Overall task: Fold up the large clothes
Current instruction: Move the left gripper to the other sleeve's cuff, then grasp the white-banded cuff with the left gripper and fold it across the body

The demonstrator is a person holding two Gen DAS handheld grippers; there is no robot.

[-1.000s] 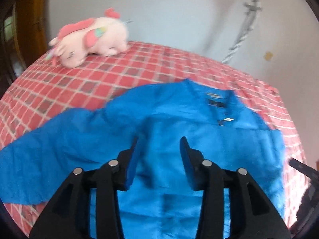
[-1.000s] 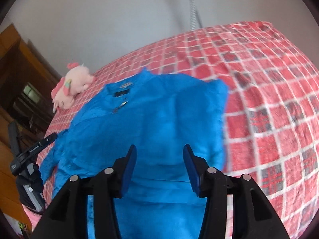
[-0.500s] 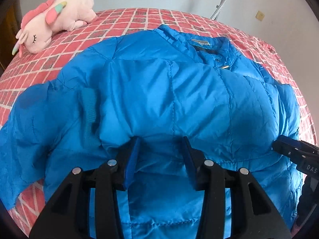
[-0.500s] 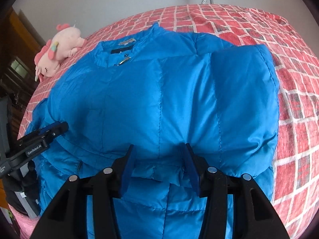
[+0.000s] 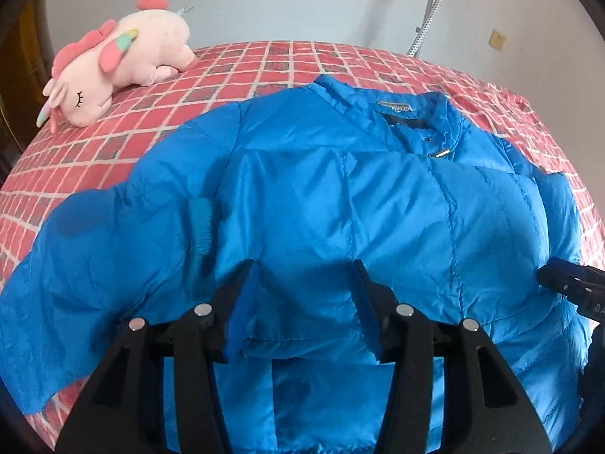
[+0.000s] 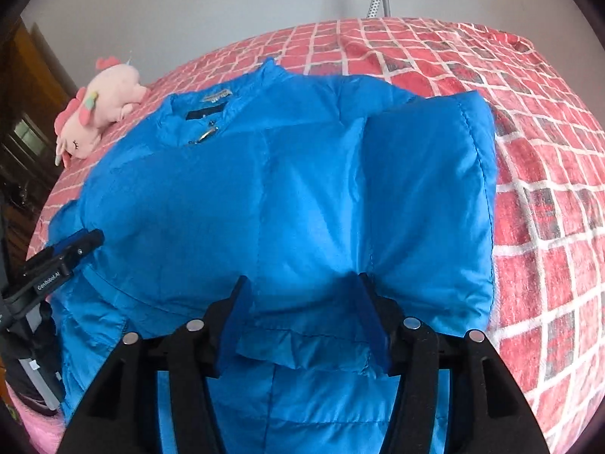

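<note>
Now both grippers' jaws have just been opening over the blue jacket [image 5: 340, 208]

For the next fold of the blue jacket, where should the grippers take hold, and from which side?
Probably the folded hem edge of the jacket, from the near side, coming down at a slant. That edge lies as a thin loose flap facing the left gripper and the right gripper, whose jaws have just been opening astride it; the padded body looks too thick.
</note>
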